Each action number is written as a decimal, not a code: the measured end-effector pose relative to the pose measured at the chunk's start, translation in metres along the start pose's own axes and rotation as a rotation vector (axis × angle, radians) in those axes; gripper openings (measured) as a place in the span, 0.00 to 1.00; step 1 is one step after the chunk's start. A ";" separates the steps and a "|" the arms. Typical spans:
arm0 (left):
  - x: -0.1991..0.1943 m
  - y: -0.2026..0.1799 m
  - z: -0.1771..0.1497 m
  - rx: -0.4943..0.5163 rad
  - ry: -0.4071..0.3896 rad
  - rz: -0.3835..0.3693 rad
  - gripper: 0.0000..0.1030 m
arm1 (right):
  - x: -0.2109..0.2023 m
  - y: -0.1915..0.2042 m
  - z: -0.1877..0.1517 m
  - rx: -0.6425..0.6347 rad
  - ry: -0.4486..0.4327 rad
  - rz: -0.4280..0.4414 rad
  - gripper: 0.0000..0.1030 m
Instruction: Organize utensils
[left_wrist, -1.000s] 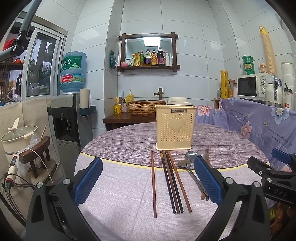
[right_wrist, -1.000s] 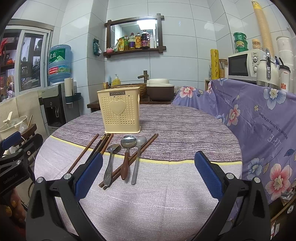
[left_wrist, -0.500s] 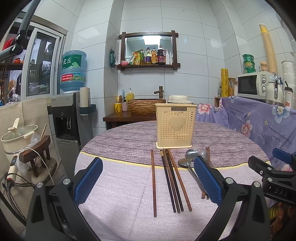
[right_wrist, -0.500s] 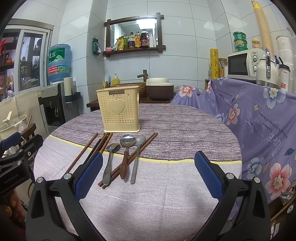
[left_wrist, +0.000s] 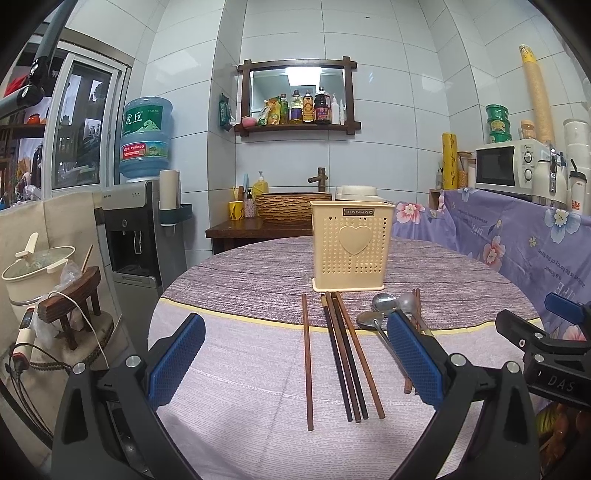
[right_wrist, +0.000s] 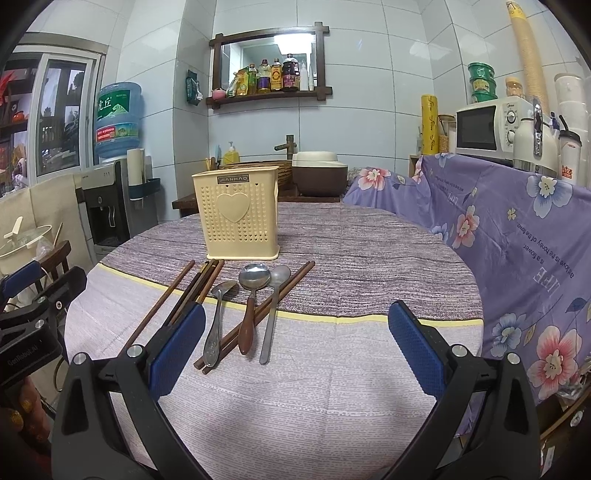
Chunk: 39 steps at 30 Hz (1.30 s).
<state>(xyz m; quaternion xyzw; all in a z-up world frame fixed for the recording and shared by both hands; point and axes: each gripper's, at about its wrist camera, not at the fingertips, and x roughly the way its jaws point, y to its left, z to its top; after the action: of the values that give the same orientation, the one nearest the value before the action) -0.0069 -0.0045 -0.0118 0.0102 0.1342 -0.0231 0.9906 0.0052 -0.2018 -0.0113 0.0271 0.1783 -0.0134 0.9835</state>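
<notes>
Left wrist view: the left hand-held gripper (left_wrist: 295, 363) hangs with jaws wide apart over four chopsticks (left_wrist: 341, 354) at lower centre; bunched so close, one could roll off the counter (left_wrist: 236, 369).

Right wrist view: the right hand-held gripper (right_wrist: 295, 345), also spread and empty, faces three spoons (right_wrist: 251, 306) crossing chopsticks below the cream perforated holder (right_wrist: 238, 218); lifting one may drag another.

One cream holder (right_wrist: 238, 218) stands far on the table. Three spoons (right_wrist: 251, 299) lie near. Six chopsticks (left_wrist: 345, 354) show: one apart left, three bunched, two under the spoons.
</notes>
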 end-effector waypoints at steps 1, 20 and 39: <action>0.000 0.000 0.000 0.000 0.002 0.001 0.95 | 0.001 0.000 0.000 -0.001 0.001 0.000 0.95; 0.071 0.023 0.002 0.096 0.287 -0.013 0.95 | 0.064 -0.014 0.025 -0.068 0.213 0.052 0.95; 0.185 0.013 0.016 0.207 0.629 -0.131 0.51 | 0.197 0.016 0.028 -0.136 0.592 0.144 0.34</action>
<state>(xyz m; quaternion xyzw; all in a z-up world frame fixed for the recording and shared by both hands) 0.1758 0.0000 -0.0456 0.1086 0.4304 -0.0959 0.8909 0.2004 -0.1907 -0.0535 -0.0233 0.4549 0.0768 0.8869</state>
